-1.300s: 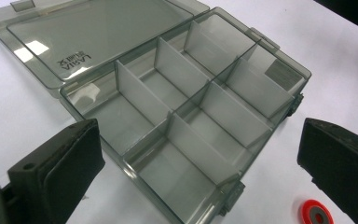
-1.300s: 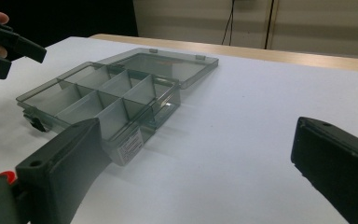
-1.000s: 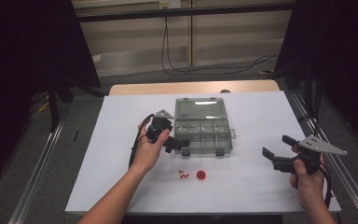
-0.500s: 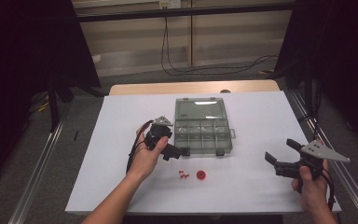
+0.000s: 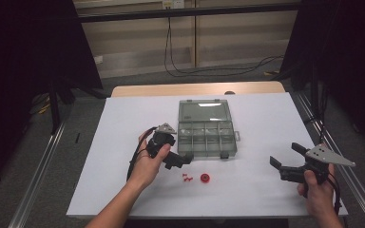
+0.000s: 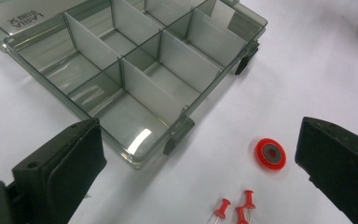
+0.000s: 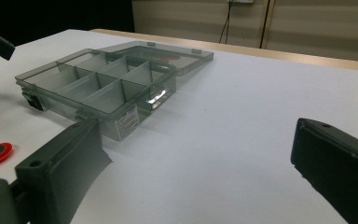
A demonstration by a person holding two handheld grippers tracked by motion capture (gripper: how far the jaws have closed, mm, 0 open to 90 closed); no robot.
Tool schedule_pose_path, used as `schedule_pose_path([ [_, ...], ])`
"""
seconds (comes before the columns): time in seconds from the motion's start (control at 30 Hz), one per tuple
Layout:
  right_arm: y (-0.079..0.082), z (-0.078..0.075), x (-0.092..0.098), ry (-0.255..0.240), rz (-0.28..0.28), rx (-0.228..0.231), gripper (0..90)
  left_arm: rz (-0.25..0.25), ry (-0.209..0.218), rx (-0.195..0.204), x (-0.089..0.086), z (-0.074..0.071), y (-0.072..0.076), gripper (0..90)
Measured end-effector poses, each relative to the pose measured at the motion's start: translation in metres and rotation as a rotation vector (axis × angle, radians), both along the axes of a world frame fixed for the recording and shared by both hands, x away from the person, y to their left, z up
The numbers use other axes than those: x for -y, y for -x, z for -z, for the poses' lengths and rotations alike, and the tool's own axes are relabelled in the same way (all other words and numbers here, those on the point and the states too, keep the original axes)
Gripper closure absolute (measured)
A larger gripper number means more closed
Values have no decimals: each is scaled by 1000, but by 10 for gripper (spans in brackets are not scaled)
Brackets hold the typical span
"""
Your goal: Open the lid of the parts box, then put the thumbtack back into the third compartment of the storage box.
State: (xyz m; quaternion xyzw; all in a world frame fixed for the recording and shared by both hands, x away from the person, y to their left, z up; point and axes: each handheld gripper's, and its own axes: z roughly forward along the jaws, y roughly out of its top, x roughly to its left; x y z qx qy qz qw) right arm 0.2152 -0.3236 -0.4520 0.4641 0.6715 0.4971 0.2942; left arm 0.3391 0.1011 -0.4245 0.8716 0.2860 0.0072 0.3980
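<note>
Now my left gripper [image 5: 183, 160] hangs released just over the red pins [image 6: 235, 210] and red ring [image 6: 270, 153]; my right gripper [image 5: 285, 160], also released, sits well apart from the box [image 5: 206, 137].

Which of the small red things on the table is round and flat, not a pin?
The red disc with the grey centre, lying flat right of the three red pushpins in the left gripper view.

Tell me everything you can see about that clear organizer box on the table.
The organizer box is smoky grey see-through plastic, lying open and flat on the white table. Its lid is folded back flat on the far side. Dividers split the tray into several compartments, all of which look empty. Two dark latches sit on its near edge, and a small label is on one end wall. Neither gripper touches it.
</note>
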Motion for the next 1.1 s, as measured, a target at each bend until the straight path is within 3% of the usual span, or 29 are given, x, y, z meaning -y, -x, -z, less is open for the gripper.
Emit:
schedule_pose_path([
  [0.47, 1, 1, 0, -1, 5, -3, 21, 15, -28, -19, -4, 4, 8, 49],
  [0.63, 1, 1, 0, 2, 0, 0, 22, 22, -16, -25, -6, 5, 12, 64],
  [0.8, 1, 1, -1, 6, -4, 4, 23, 23, -16, -10, -7, 4, 19, 159],
  [0.9, 1, 1, -1, -1, -2, 0, 23, 11, -38, -25, -9, 5, 20, 220],
  [1.1, 1, 2, -1, 8, -8, 1, 25, 45, -68, -21, -10, 12, 25, 406],
])
